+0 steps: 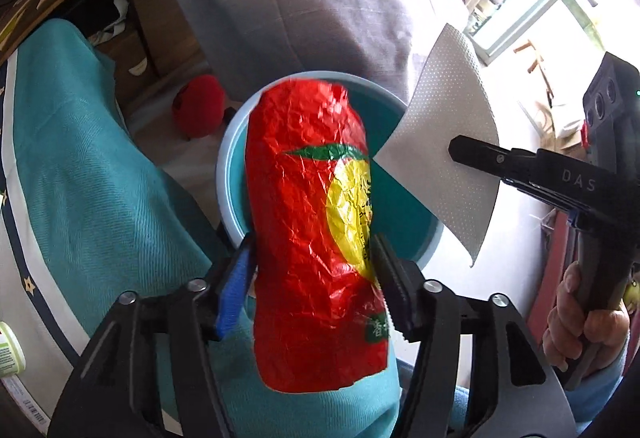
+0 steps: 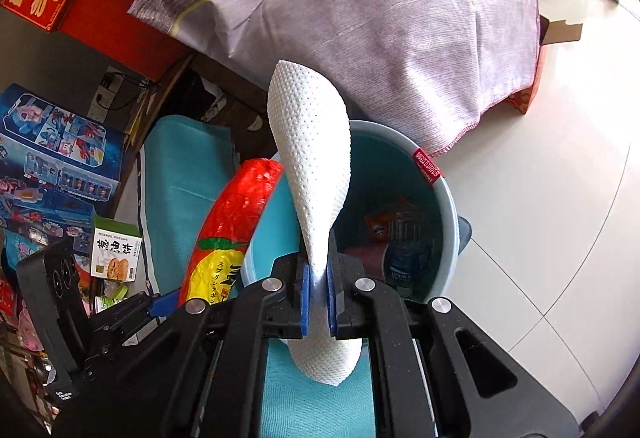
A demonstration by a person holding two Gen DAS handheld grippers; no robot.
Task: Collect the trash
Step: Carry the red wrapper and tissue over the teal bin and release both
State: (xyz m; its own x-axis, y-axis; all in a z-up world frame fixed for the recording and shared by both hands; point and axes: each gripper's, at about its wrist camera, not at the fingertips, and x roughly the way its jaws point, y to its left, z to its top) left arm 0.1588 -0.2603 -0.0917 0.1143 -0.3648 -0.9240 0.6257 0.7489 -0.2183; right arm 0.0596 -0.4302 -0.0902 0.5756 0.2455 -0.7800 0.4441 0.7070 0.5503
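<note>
Left gripper is standing spread around a crinkled red snack wrapper at frame centre, over the light-blue bin; pad contact is unclear. Right gripper is clamping a white paper towel above the bin rim.

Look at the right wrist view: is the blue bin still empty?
No. Inside the blue bin an orange packet and a blue-labelled bottle already lie at the bottom.

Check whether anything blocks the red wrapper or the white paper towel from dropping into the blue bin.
Nothing visible does. The red wrapper and white paper towel both hang over the blue bin, whose mouth is open, with trash at the bottom.
</note>
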